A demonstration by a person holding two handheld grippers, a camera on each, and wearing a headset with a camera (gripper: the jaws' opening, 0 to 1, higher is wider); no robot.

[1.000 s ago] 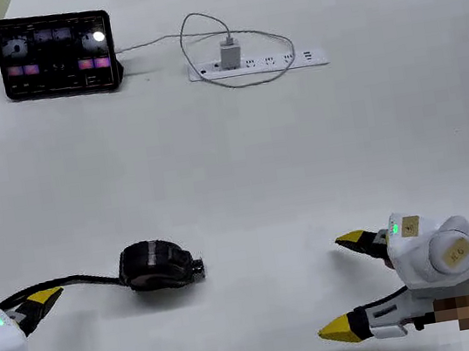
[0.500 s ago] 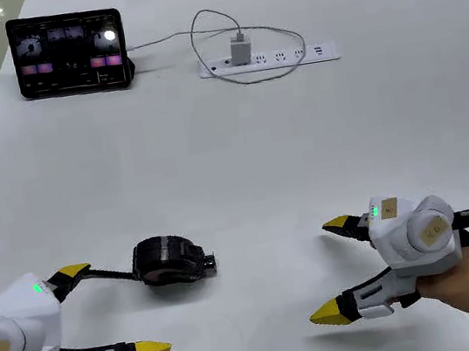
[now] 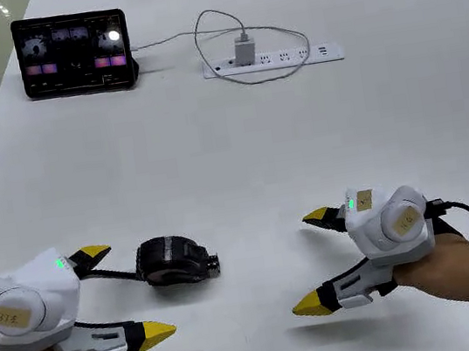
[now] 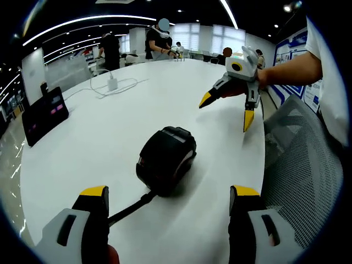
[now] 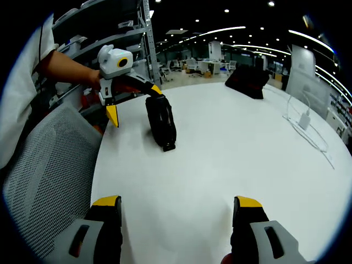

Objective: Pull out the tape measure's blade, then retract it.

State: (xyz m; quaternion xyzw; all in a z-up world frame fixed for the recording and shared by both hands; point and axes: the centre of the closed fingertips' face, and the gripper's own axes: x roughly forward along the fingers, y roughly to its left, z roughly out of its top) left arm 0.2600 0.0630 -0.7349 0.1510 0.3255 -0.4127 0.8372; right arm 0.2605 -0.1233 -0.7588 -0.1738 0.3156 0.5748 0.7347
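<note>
Tape measure point(image 3: 175, 260) lies on its side on the white table point(image 3: 241, 157), blade not out, hook end point(image 3: 213, 265) pointing toward the right gripper point(image 3: 313, 261). Its black strap point(image 3: 112, 273) trails back toward the left gripper point(image 3: 126, 290).

Left gripper: jaws spread wide and empty, with the case just ahead of the tips, not touching. Right gripper: jaws equally wide, nothing held, well apart from the case.

Risks, as judged:
- The left jaws may close on the strap rather than the case, which would then drag and swing.
- The case looks rounded and smooth; an off-centre pinch could squirt it across the table.
- The hook is small and sits low, so the right jaws may miss it or slip off mid-pull, and the blade would snap back.
</note>
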